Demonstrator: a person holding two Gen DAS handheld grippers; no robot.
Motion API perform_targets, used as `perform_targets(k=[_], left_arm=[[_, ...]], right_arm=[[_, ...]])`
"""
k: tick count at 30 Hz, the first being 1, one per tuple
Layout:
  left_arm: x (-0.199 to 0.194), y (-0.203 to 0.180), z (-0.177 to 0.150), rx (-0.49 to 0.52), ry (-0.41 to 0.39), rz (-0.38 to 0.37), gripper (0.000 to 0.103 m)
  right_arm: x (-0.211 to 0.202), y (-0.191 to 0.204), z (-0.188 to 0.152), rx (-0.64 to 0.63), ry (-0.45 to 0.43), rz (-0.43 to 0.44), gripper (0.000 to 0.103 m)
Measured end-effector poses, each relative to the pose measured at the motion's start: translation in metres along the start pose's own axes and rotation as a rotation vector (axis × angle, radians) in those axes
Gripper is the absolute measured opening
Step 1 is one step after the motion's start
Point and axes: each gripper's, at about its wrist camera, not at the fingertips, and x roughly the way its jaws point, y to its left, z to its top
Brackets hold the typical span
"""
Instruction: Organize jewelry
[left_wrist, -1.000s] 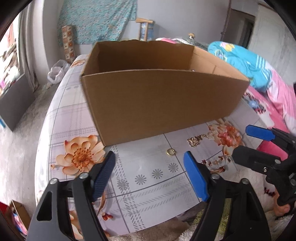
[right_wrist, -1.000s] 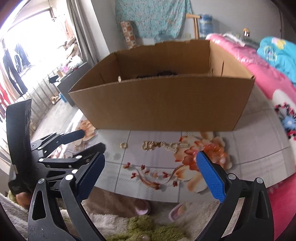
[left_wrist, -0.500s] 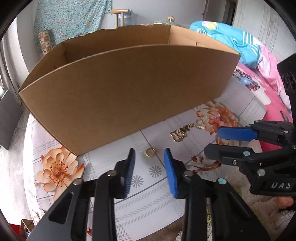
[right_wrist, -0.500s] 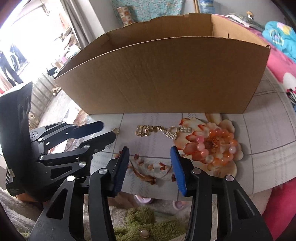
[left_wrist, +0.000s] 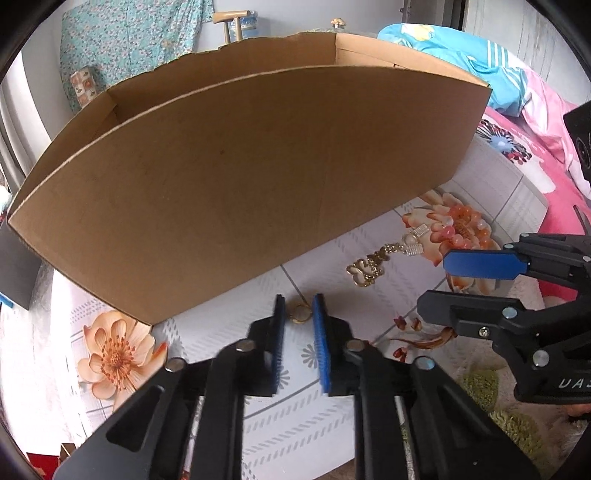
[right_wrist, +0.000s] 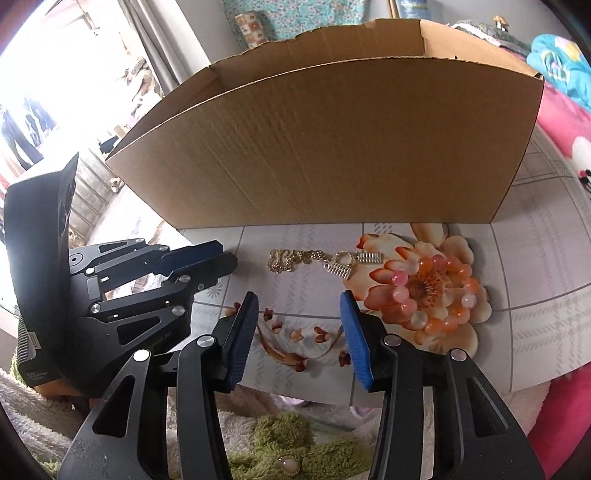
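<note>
Presently the left gripper (left_wrist: 298, 314) is closing around a gold ring (left_wrist: 300, 314), pads not visibly pressing; right gripper (right_wrist: 298, 321) waits half-open, empty, near the chain (right_wrist: 325, 260); box (right_wrist: 332, 147) stands behind, presumably to receive them.

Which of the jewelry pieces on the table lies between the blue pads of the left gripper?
The small gold ring, as the left gripper closes around it. The gold chain and the orange bead bracelet lie farther right.

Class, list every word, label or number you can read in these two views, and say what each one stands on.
"UAS": white letters, cut off at the picture edge, on the right gripper body.
Small label on the left gripper body: too blurred to read.
Cardboard box: no print visible.
</note>
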Motion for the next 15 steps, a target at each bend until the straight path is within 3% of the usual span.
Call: perform_targets(k=[15], left_arm=[[-0.005,0.006,-0.004,-0.028,-0.005,-0.007,0.012]], right_arm=[[-0.002,-0.016,0.009,0.001,-0.007,-0.04,0.039]])
